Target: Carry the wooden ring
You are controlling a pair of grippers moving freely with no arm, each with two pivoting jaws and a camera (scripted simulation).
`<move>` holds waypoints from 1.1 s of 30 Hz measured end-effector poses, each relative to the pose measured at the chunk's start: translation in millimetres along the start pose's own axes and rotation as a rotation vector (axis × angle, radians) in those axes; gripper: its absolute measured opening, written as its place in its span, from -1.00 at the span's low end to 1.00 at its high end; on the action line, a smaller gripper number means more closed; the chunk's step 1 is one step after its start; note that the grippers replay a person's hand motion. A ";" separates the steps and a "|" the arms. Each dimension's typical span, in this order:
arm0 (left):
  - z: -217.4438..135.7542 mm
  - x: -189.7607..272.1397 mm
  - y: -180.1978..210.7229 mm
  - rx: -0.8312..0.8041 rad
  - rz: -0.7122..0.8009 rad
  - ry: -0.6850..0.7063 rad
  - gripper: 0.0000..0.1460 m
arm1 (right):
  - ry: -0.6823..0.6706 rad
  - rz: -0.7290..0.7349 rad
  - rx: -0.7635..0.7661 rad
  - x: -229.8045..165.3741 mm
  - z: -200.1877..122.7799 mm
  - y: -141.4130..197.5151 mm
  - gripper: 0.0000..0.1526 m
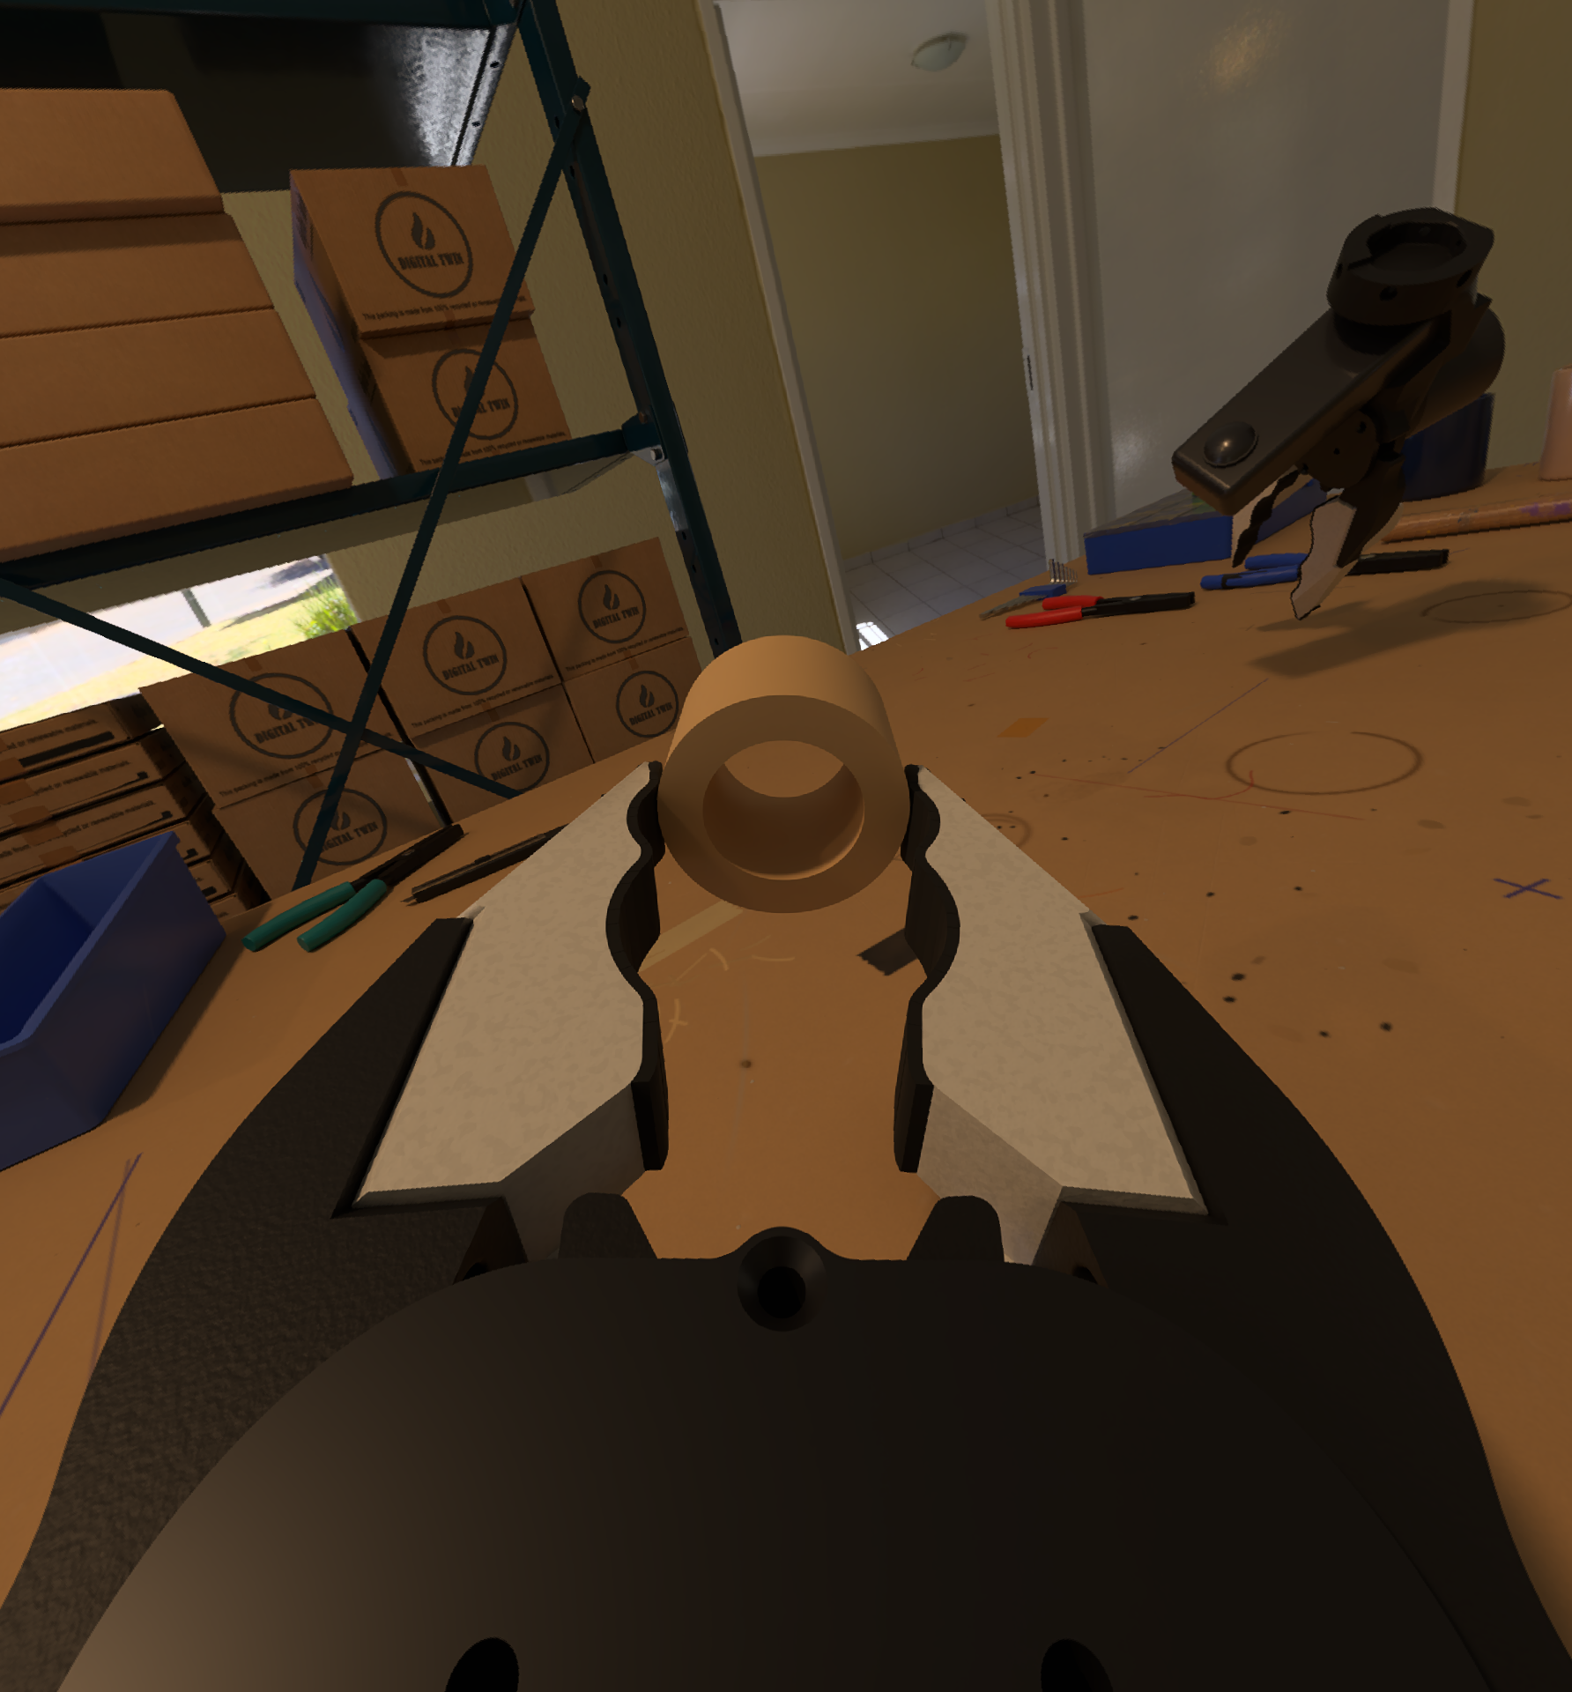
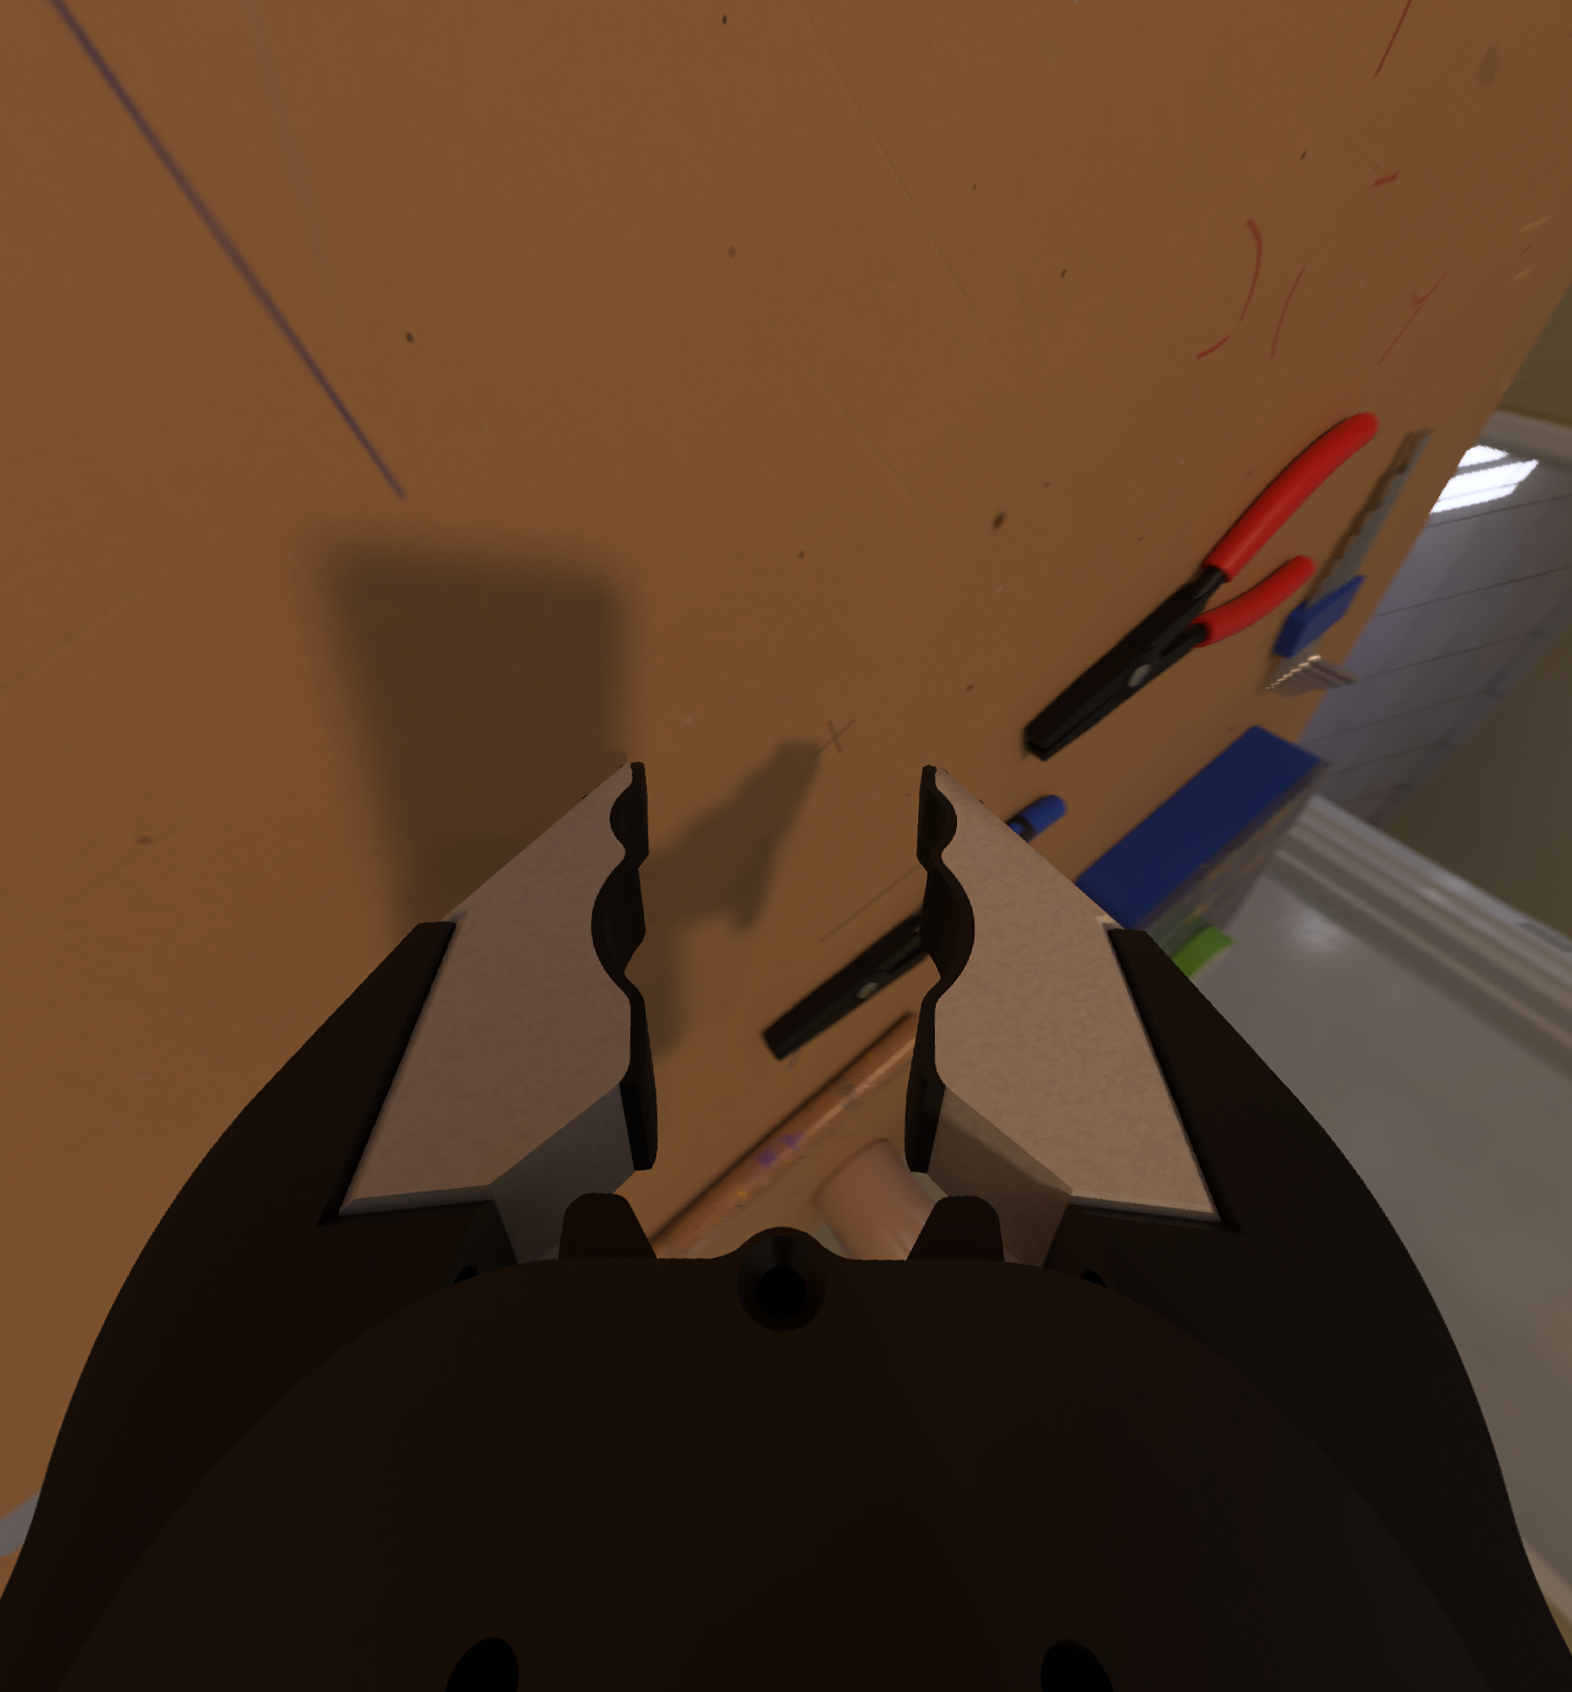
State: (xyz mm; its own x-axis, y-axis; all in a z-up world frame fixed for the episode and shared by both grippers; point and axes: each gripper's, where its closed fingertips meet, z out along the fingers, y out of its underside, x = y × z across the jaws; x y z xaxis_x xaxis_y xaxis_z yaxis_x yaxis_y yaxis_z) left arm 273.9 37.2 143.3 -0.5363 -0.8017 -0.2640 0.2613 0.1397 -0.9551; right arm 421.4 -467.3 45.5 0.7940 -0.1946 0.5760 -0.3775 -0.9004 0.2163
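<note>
Start on your left side. Your left gripper (image 1: 780, 806) has its jaws pinching the short, thick, light-brown wooden ring (image 1: 780, 787), one jaw pressed on each side of it, right out at the tips. The ring is up in the air, with the brown tabletop (image 1: 1130, 961) showing under it, so it looks lifted already. The hole through the ring points back at you, along the fingers. That means the ring's long way runs the same way as the jaws, and the jaws squeeze its round outside. This is the thing to watch: the hold is only at the very tips, so I think the ring could roll or slip out forward if you tilt the gripper down. Keep it level as you carry.

Off to the left on the tabletop sit a blue plastic bin (image 1: 59, 989) and green-handled pliers (image 1: 343, 902).

Now look right. Your right gripper (image 2: 782, 806) has its jaws spread apart with nothing between them. It hangs above the tabletop, well apart from the ring, close to red-handled pliers (image 2: 1222, 586). The left gripper is the one that has the ring, so the carry is its job.
</note>
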 end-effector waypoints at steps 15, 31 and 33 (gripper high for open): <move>1.1 1.1 4.0 -0.013 0.013 0.004 -0.29 | 0.110 -0.079 0.094 16.9 -8.0 -10.7 -0.27; 3.1 3.6 8.9 -0.033 0.032 0.010 -0.29 | 0.163 0.108 0.148 19.4 -4.4 -11.7 -0.46; 3.3 3.9 10.1 -0.038 0.031 0.013 -0.29 | 0.243 0.215 0.208 31.4 -24.3 -17.6 -0.49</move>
State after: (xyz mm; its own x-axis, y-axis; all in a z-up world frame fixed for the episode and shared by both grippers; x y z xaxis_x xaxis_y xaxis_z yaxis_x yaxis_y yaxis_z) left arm 277.1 33.5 133.1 -0.5389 -0.7890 -0.2950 0.2471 0.1867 -0.9508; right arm 441.4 -448.1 79.0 0.5618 -0.3124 0.7660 -0.3986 -0.9136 -0.0802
